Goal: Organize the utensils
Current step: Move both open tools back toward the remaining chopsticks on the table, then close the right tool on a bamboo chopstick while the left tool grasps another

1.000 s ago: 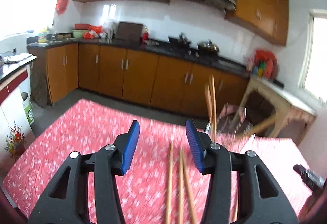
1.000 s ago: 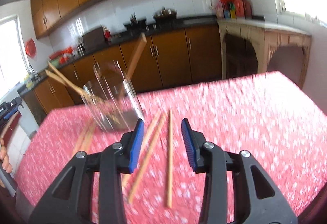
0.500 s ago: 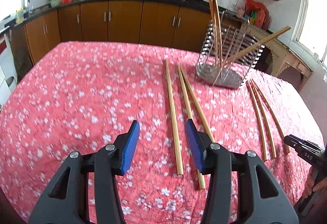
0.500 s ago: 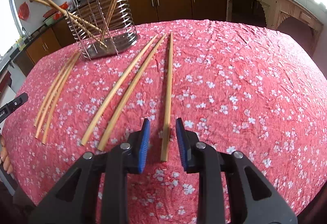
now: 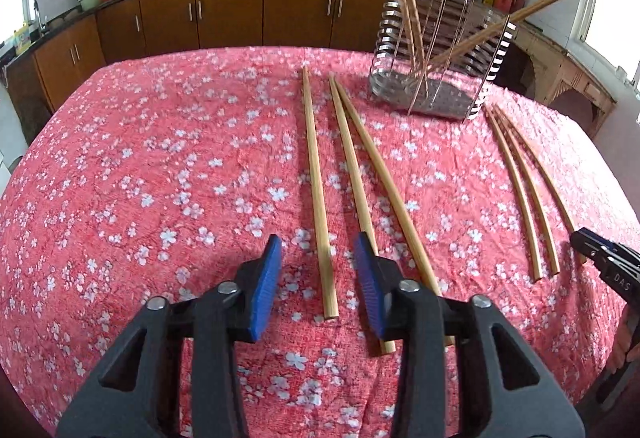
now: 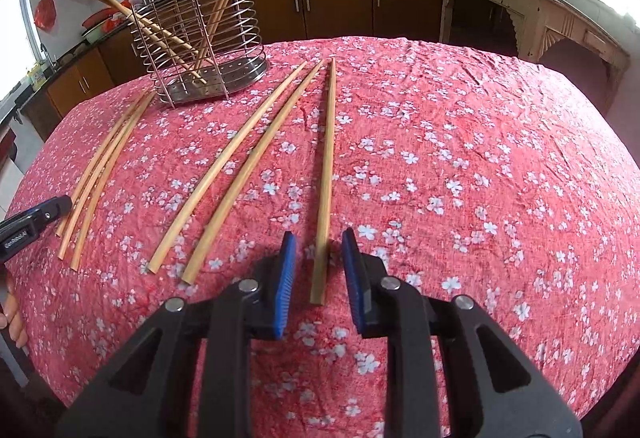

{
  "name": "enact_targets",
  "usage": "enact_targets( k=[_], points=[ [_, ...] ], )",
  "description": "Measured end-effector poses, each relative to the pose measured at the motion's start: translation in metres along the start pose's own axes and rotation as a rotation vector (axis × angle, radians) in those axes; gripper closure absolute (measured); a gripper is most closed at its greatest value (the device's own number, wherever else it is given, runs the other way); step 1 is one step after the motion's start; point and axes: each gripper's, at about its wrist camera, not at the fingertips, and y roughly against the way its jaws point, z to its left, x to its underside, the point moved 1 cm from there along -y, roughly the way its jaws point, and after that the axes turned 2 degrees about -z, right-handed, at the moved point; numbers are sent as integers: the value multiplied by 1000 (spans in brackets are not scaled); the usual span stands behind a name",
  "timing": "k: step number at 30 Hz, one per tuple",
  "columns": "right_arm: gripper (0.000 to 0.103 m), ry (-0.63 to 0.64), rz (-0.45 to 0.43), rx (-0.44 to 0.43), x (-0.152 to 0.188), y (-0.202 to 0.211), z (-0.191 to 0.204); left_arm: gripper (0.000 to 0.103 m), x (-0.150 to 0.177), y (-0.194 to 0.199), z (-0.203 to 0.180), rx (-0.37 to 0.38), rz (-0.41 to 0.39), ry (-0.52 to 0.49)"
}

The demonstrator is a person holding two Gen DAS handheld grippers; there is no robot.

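Note:
In the left wrist view my left gripper (image 5: 318, 238) hangs low over the red flowered tablecloth (image 5: 160, 166). Its blue pads straddle the near end of a wooden chopstick (image 5: 314, 166) without touching it, and the jaws are closing. Two more chopsticks (image 5: 360, 174) lie just right of it. In the right wrist view my right gripper (image 6: 318, 234) straddles the near end of a lone chopstick (image 6: 327, 158), with a narrow gap on each side. A wire utensil rack (image 5: 436, 38) (image 6: 200, 38) stands at the far side and holds several chopsticks.
Three loose chopsticks (image 5: 520, 190) lie at the right of the left wrist view, and five (image 6: 224, 174) lie left of the straddled one in the right wrist view. The other gripper's black body (image 5: 600, 262) (image 6: 32, 222) shows at each view's edge. Kitchen cabinets (image 5: 224, 10) stand behind the table.
Both grippers have come down and tipped toward the tablecloth, from facing the kitchen to straddling a chopstick each. Both pairs of jaws stand narrower than before.

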Motion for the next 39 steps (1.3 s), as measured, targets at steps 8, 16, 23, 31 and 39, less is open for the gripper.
enact_targets(
  k=[8, 16, 23, 31, 39],
  points=[
    [84, 7, -10, 12, 3, 3, -1, 76, 0, 0, 2, -31, 6, 10],
    [85, 15, -19, 23, 4, 3, 0, 78, -1, 0, -1, -58, 10, -8],
    [95, 15, -19, 29, 3, 3, -1, 94, 2, 0, -6, -82, 7, -32],
    [96, -21, -34, 17, -3, 11, -10, 96, 3, 3, 4, -36, 29, -15],
    [96, -34, -153, 40, -20, 49, -24, 96, -2, 31, 12, 2, -30, -13]
  ],
)
